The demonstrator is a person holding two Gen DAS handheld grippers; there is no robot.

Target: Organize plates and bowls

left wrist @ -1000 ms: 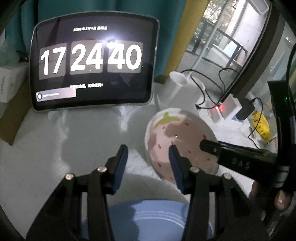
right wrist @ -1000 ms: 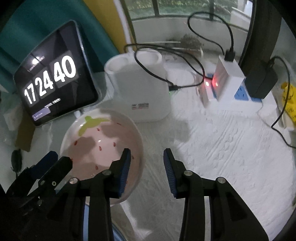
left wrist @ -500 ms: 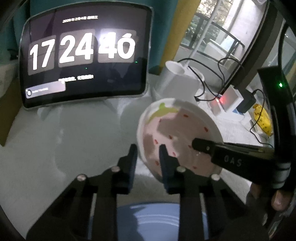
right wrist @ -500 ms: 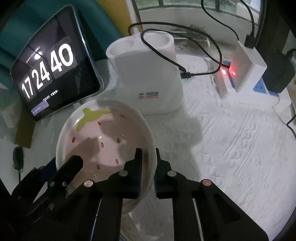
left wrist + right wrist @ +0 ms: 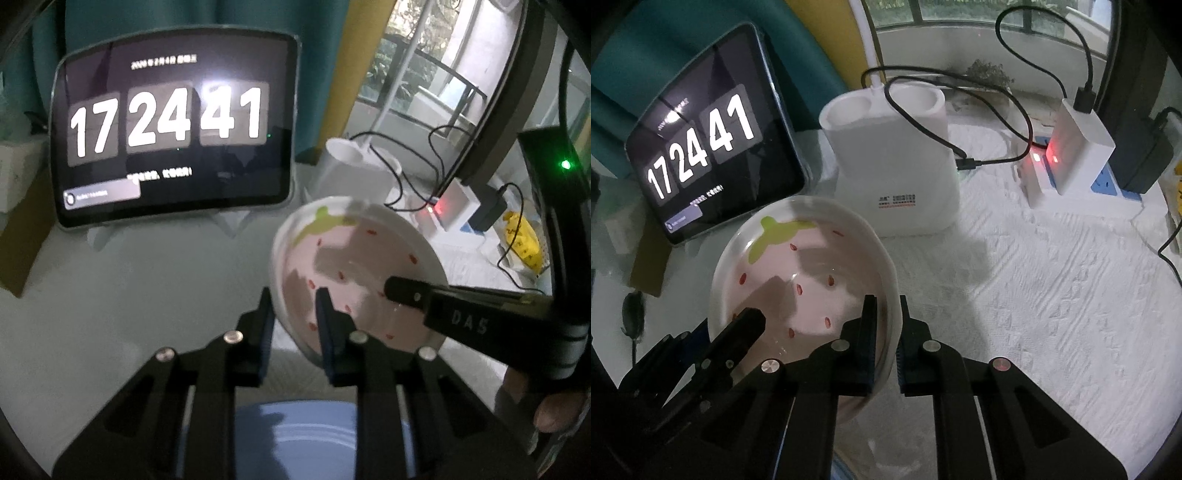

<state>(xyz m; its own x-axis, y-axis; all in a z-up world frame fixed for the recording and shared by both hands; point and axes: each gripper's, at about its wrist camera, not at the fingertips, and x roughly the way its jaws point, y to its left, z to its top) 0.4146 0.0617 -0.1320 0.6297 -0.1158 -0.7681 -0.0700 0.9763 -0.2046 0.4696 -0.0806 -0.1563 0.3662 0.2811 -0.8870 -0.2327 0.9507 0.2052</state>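
Left wrist view: the left gripper point(image 5: 293, 306) has its jaws clamped on the near rim of the strawberry bowl point(image 5: 354, 266), above a blue plate point(image 5: 295, 435).

Right wrist view: the right gripper point(image 5: 886, 321) has its jaws pinching the bowl's opposite rim over the white-clothed counter point(image 5: 1052, 295).

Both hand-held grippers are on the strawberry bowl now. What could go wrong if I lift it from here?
The left hand-held gripper and right hand-held gripper each pinch only the thin rim of the strawberry bowl, so the glazed ceramic may slip or tilt if the two hands move unevenly. A drop could hit the blue plate just below. Swinging right risks the white holder and its cable.
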